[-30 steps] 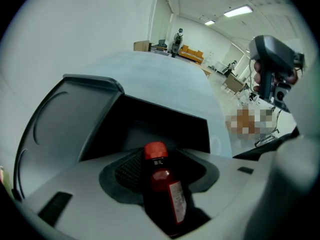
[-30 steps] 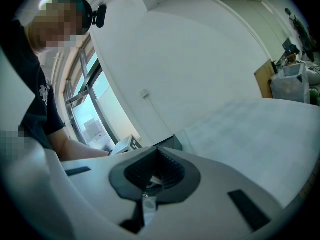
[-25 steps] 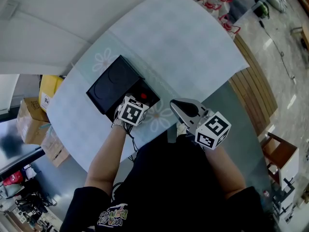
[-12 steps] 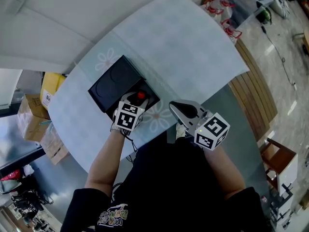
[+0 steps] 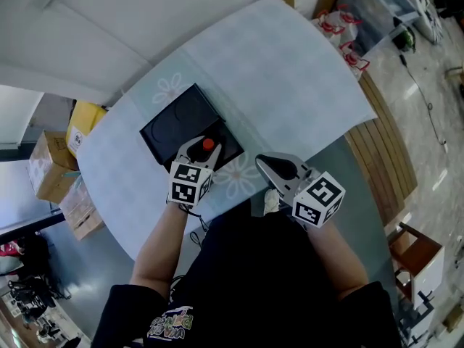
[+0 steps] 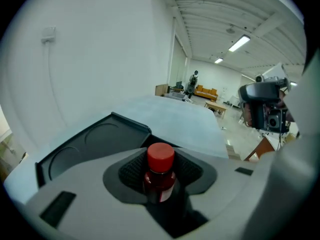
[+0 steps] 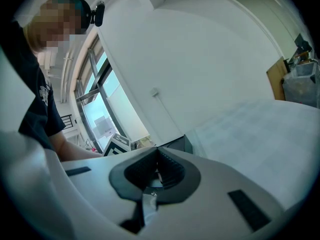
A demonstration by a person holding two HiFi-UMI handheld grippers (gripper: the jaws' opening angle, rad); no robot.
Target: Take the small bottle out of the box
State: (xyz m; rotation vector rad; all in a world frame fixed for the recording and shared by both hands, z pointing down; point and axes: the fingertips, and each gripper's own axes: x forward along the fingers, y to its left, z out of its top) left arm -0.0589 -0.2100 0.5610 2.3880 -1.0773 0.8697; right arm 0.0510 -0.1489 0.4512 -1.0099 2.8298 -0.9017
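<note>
**Small bottle [image 5: 208, 145] gripped by the left gripper [image 5: 204, 149] above the open box [image 5: 174, 125].**
Head view: the black box lay near the table's [image 5: 290, 71] near edge, lid folded back. The bottle's red cap showed between the left jaws, over the box's open half. The right gripper [image 5: 272, 164] hung apart at the near edge. Left gripper view: the jaws had just been closing and pinched the dark bottle by its body, below the cap, with the bottle upright. Right gripper view: the pads were pressed together with nothing between them. The bottle appeared small, light and rigid. Its smooth wall was probably slippery and, if glass, breakable. A firm hold on the body, not the cap, seemed soundest.
</note>
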